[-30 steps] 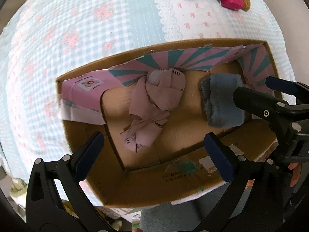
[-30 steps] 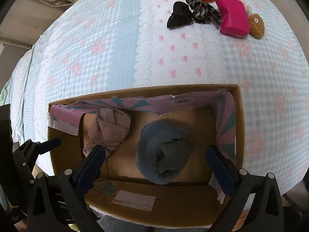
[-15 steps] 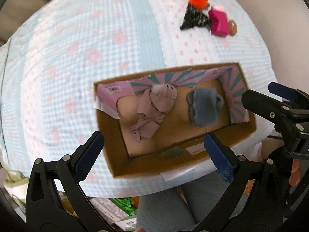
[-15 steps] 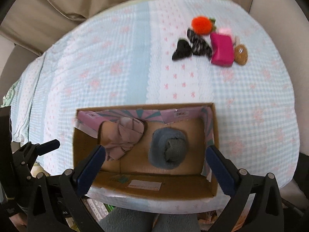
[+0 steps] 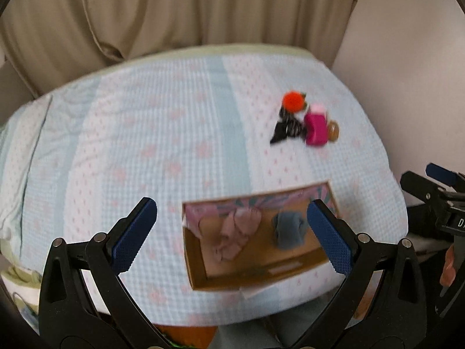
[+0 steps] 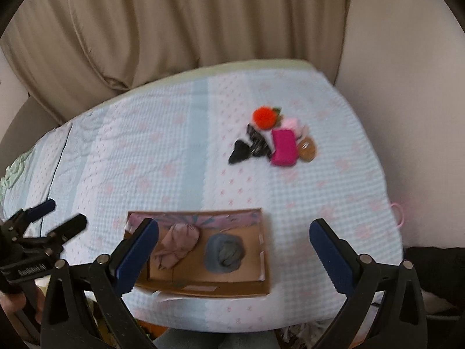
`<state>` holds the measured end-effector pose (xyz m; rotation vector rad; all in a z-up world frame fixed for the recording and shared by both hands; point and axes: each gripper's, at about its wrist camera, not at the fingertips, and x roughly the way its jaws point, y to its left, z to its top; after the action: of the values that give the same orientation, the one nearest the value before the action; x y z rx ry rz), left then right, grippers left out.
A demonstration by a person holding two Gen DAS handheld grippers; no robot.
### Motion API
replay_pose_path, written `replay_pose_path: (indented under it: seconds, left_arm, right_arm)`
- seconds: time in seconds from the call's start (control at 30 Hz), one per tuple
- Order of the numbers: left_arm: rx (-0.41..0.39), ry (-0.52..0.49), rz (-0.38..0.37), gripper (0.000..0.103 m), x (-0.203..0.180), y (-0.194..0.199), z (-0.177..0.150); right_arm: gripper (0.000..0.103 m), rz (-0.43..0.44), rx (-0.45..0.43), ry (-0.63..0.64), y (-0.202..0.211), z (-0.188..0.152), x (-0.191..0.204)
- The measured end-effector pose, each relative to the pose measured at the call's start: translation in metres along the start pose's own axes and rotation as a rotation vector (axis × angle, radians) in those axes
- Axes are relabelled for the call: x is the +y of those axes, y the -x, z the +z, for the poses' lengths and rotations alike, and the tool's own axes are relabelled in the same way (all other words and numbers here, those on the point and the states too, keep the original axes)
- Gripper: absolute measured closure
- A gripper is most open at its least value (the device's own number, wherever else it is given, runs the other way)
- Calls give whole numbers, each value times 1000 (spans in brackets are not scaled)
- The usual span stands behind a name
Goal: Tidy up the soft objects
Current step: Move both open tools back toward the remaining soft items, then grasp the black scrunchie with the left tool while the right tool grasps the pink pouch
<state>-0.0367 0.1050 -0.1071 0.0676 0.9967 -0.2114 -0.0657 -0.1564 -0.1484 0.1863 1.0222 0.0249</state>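
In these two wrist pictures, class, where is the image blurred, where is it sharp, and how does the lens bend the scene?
Left wrist view: cardboard box and small pile of soft items smeared by motion blur, left gripper fingers crisp. Right wrist view: milder blur on the box, right gripper sharp. Both: fisheye bulges the bed cover, dark corners.

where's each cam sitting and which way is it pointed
Left wrist: on the left gripper, above the bed's near edge, facing the cardboard box; the right gripper shows at right.
Right wrist: on the right gripper, same aim; the left gripper and hand show at left.
Shared: box, grey roll, pink cloth, far toy pile.
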Motion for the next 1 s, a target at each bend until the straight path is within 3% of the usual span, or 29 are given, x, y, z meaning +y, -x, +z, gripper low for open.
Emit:
replay_pose_path:
  seconds: [0.23, 0.47, 0.67, 1.0]
  left_arm:
    - [-70, 19, -7, 0, -20, 7, 36]
    - [-83, 38, -31, 0, -54, -19, 71]
    - [-52, 45, -39, 0, -86, -72, 104]
    - [61, 76, -49, 1, -111, -185, 134]
  right_arm:
    - [0, 8, -75, -28, 18, 22, -27]
    - [0, 48, -126, -1, 10, 59, -60]
    - [0, 83, -123, 17, -23, 89, -88]
    - [0, 146, -52, 46, -118, 131, -127]
